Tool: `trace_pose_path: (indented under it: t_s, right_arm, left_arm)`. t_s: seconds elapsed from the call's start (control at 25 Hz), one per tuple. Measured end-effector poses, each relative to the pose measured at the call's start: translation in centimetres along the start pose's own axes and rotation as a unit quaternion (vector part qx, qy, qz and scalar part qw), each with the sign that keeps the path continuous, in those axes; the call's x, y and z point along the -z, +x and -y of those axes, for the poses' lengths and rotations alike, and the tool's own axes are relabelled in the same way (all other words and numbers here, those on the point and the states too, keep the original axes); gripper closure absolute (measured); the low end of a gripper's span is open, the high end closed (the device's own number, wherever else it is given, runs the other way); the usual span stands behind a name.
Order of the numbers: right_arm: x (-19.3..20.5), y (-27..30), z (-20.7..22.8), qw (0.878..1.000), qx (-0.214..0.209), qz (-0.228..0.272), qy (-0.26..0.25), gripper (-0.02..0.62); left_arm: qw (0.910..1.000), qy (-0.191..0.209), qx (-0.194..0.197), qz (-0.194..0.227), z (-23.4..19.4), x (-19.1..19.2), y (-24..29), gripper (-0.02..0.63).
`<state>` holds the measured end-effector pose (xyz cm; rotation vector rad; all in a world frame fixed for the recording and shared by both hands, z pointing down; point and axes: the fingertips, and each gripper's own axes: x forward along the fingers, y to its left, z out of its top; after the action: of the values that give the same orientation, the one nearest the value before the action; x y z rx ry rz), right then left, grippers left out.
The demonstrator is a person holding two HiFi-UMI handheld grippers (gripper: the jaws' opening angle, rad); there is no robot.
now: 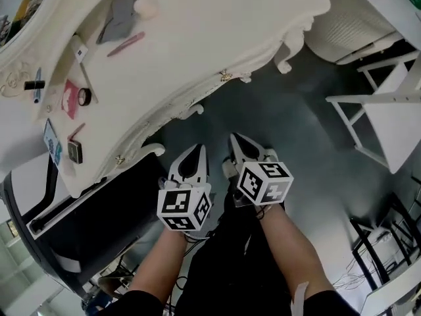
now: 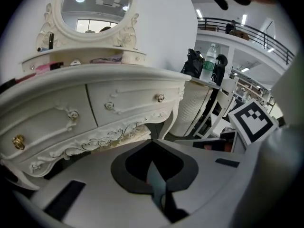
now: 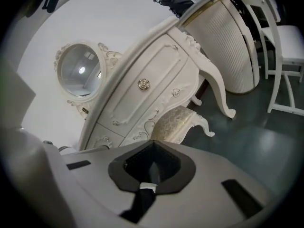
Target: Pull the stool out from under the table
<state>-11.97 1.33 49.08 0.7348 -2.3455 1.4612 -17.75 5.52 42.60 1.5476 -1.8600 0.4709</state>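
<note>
A white carved dressing table (image 1: 197, 51) fills the upper left of the head view. The stool (image 3: 178, 121), with a cream-gold patterned cushion and a curled white leg, stands tucked under the table's drawers; its cushion (image 2: 124, 135) also shows below the carved apron. In the head view the tabletop hides the stool. My left gripper (image 1: 195, 150) and right gripper (image 1: 235, 138) hang side by side over the floor just in front of the table, pointing at it. Both are shut with nothing between their jaws and touch nothing.
A white folding chair (image 1: 388, 114) stands to the right, and a ribbed white bin (image 1: 348, 25) is beside the table's right leg (image 1: 289, 51). A black chair (image 1: 85, 222) is at the lower left. Small cosmetics (image 1: 79, 97) lie on the tabletop. An oval mirror (image 2: 97, 4) rises at the back.
</note>
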Motion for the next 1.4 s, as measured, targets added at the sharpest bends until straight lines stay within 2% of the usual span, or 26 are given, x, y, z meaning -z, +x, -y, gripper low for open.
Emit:
trace_pose_path:
  t_s: [0.12, 0.28, 0.4, 0.52, 0.56, 0.64, 0.88, 1.0, 1.2, 1.4]
  right_arm:
    - [1.4, 3.2, 2.4, 1.0, 0.006, -0.003, -0.017, 0.592]
    - [3.0, 6.9, 5.0, 1.0, -0.001, -0.005, 0.004, 0.592]
    - [3.9, 9.6, 6.6, 0.999, -0.015, 0.005, 0.041, 0.592]
    - [4.3, 11.9, 8.0, 0.994, -0.032, 0.024, 0.106, 0.592]
    - [4.3, 12.6, 8.2, 0.991, -0.043, 0.032, 0.127, 0.585]
    - [4.2, 14.2, 8.5, 0.984, -0.071, 0.045, 0.158, 0.503]
    - [3.9, 18.7, 8.7, 0.977, -0.105, 0.052, 0.18, 0.371]
    - [3.1, 21.0, 8.9, 0.976, -0.109, 0.057, 0.182, 0.351]
    - [2.7, 23.9, 9.0, 0.975, -0.11, 0.058, 0.183, 0.347]
    - [3.2, 24.6, 8.2, 0.969, -0.144, 0.05, 0.195, 0.347]
  left_arm:
    - [0.9996, 0.018, 0.005, -0.021, -0.6, 2.4, 2.3, 0.606]
    - [0.998, 0.042, 0.006, -0.046, -1.6, 4.8, 5.0, 0.606]
    - [0.9976, 0.052, 0.005, -0.045, -2.6, 5.2, 7.3, 0.606]
    - [0.9971, 0.062, 0.003, -0.045, -3.9, 5.7, 9.7, 0.606]
    - [0.9969, 0.065, 0.003, -0.046, -4.3, 5.9, 10.4, 0.606]
    - [0.9962, 0.073, 0.005, -0.047, -5.0, 6.4, 11.8, 0.606]
    - [0.9946, 0.087, 0.026, -0.05, -5.6, 8.1, 13.5, 0.606]
    - [0.9946, 0.086, 0.033, -0.048, -6.1, 8.5, 13.6, 0.606]
    - [0.9916, 0.111, 0.033, -0.057, -8.2, 9.1, 13.8, 0.606]
    - [0.9917, 0.106, 0.031, -0.066, -9.4, 10.0, 13.8, 0.606]
